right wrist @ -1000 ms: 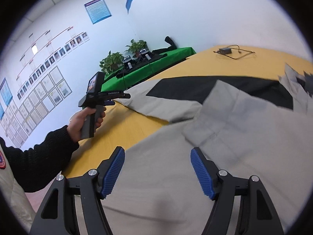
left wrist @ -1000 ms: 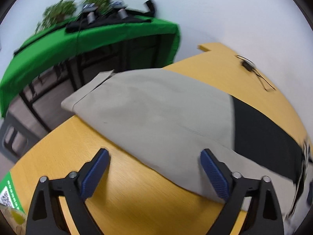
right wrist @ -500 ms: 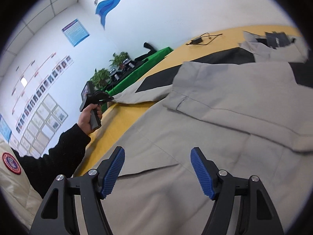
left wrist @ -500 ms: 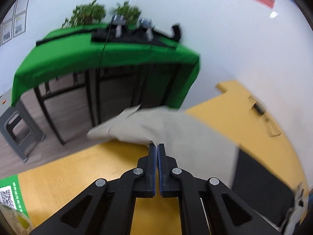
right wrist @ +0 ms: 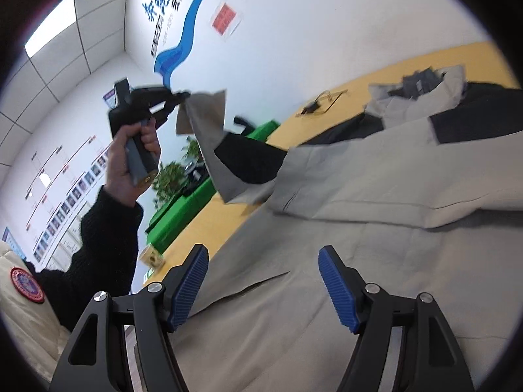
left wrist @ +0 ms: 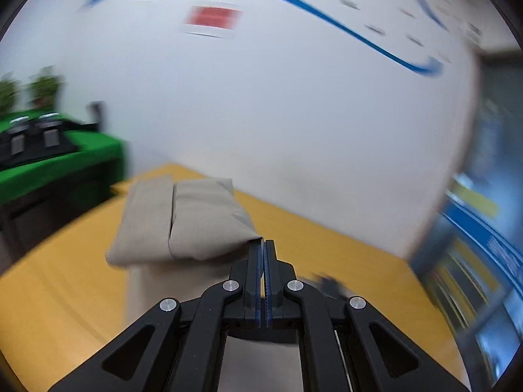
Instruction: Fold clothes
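- Since a second ago, the left gripper (left wrist: 263, 245) had closed on the sleeve (left wrist: 199, 219) and lifted it above the table (left wrist: 59, 294).
- Right gripper (right wrist: 261, 285) hovered wide open, empty, over the jacket (right wrist: 376, 245) spread beneath it.
- Only the right view showed the hand (right wrist: 130, 163) gripping the left tool.
- No containers showed.

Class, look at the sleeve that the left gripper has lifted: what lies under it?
Under the raised sleeve, pinched by the left gripper, show bare yellow table and the jacket. The table beneath the jacket is covered.
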`<state>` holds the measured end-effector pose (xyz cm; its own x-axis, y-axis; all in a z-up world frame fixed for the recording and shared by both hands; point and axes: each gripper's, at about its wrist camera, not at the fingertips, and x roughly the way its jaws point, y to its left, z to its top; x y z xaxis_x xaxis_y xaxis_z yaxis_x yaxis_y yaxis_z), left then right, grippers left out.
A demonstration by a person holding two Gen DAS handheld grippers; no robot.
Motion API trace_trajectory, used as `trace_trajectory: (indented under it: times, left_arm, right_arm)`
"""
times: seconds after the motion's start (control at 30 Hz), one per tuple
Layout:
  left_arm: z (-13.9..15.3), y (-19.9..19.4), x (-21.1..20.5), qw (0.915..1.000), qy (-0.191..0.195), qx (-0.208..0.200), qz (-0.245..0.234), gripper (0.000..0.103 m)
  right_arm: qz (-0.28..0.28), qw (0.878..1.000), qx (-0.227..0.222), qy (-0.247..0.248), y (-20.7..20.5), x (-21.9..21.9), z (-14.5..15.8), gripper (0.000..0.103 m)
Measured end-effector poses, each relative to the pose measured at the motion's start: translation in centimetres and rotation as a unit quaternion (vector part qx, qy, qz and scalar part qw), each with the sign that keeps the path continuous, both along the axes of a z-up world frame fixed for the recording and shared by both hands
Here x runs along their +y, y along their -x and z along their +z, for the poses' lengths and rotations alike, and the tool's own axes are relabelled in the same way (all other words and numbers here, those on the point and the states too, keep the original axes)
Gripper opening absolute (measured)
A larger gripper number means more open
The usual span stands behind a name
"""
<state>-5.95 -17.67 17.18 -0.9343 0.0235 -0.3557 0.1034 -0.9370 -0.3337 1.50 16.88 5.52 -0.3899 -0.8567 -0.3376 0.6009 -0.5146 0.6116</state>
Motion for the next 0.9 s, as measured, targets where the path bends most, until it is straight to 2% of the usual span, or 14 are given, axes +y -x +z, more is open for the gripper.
trace_trajectory:
  times: [0.07, 0.1, 0.17, 0.23, 0.27, 0.3, 0.33, 0.37, 0.4, 0.43, 0.5, 0.6, 0.77, 0.9]
  left_arm:
    - [-1.6, 0.5, 8.6, 0.9948, 0.042, -0.022, -0.091, 0.001]
    - [-2.7, 0.6, 12.9, 0.988, 0.064, -0.037, -0.135, 0.003]
    - [-5.8, 0.3, 20.4, 0.9684, 0.124, -0.071, -0.204, 0.004]
    - [-8.9, 0.0, 24.6, 0.9527, 0.187, -0.108, -0.214, 0.01]
    - [-10.2, -0.1, 25.7, 0.9477, 0.205, -0.125, -0.21, 0.015]
    - [-11.3, -0.4, 26.1, 0.9454, 0.21, -0.137, -0.208, 0.028]
    - [-12.0, -0.7, 26.0, 0.9457, 0.21, -0.139, -0.205, 0.046]
    - [-11.9, -0.8, 25.8, 0.9479, 0.213, -0.134, -0.195, 0.055]
    - [-11.8, -1.0, 25.7, 0.9499, 0.216, -0.129, -0.185, 0.071]
    - [-11.7, -1.3, 25.3, 0.952, 0.218, -0.123, -0.177, 0.082]
    - [-11.1, -3.0, 22.7, 0.9564, 0.218, -0.097, -0.168, 0.09]
    - [-10.9, -5.1, 18.3, 0.9589, 0.231, -0.094, -0.135, 0.1]
    - [-13.7, -5.7, 11.4, 0.9565, 0.242, -0.147, -0.072, 0.101]
    - [-16.3, -4.8, 6.4, 0.9565, 0.226, -0.181, -0.038, 0.101]
  right_arm:
    - [-0.03, 0.999, 0.007, 0.015, -0.7, 2.6, 0.5, 0.071]
    - [-0.044, 0.999, 0.01, 0.023, -1.0, 3.9, 0.7, 0.071]
    - [-0.078, 0.997, 0.011, 0.026, -1.9, 6.9, 0.8, 0.071]
    - [-0.111, 0.993, -0.005, 0.032, -2.4, 9.9, 0.3, 0.071]
    - [-0.126, 0.991, -0.016, 0.034, -2.6, 11.4, -0.2, 0.072]
    - [-0.139, 0.989, -0.027, 0.035, -2.8, 12.7, -0.5, 0.073]
    - [-0.152, 0.987, -0.038, 0.035, -3.0, 13.9, -0.9, 0.074]
    - [-0.158, 0.986, -0.042, 0.024, -2.6, 14.2, -1.0, 0.074]
    - [-0.161, 0.986, -0.045, 0.009, -2.1, 14.1, -0.9, 0.074]
    - [-0.164, 0.985, -0.047, -0.006, -1.6, 14.0, -0.8, 0.075]
    - [-0.171, 0.983, -0.052, -0.036, -0.6, 13.8, -0.6, 0.077]
    - [-0.181, 0.979, -0.058, -0.08, 0.9, 13.6, -0.4, 0.078]
    - [-0.206, 0.966, -0.073, -0.139, 3.7, 12.8, -0.3, 0.078]
    - [-0.244, 0.946, -0.112, -0.18, 5.1, 14.0, -1.8, 0.078]
